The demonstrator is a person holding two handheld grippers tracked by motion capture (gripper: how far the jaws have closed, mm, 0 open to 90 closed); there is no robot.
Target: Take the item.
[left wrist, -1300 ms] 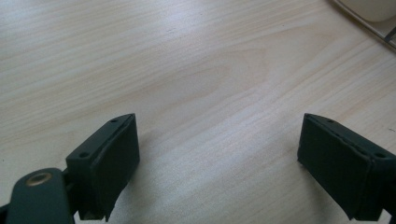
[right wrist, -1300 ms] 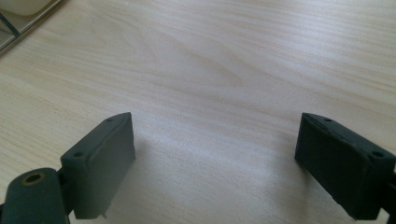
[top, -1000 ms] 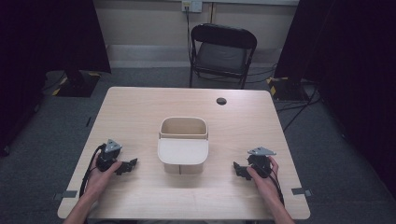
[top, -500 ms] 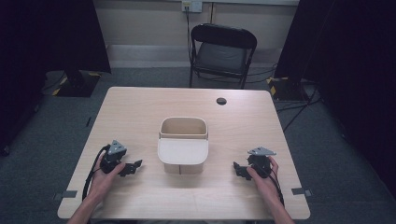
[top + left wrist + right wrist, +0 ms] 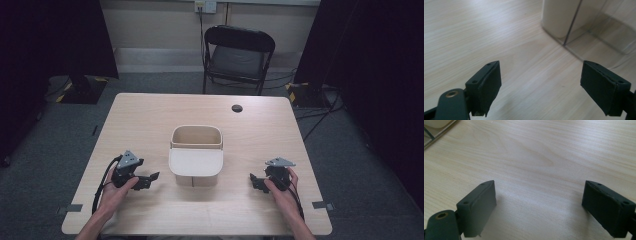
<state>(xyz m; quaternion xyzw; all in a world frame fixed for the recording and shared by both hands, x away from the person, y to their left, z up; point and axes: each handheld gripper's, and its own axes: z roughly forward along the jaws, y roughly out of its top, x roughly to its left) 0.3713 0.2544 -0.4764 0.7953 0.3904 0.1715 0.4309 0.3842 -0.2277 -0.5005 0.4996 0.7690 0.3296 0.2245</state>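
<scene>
A cream open-topped bin (image 5: 196, 155) stands in the middle of the wooden table (image 5: 150, 120). My left gripper (image 5: 149, 179) rests low on the table to the bin's left, open and holding nothing, its jaws pointing toward the bin. In the left gripper view the wide-apart jaws of the left gripper (image 5: 541, 80) frame bare wood, with the bin (image 5: 559, 17) ahead and a clear plastic part (image 5: 599, 37) at its foot. My right gripper (image 5: 254, 181) sits to the bin's right, also open and holding nothing. The right gripper view has the right gripper (image 5: 539, 200) over bare wood.
A small black round thing (image 5: 237, 108) lies near the table's far edge. A black folding chair (image 5: 235, 57) stands behind the table. Cables run across the grey floor at the right. Dark curtains hang on both sides.
My left gripper has slid a little to the right, closer to the bin. The right gripper has stayed where it was.
</scene>
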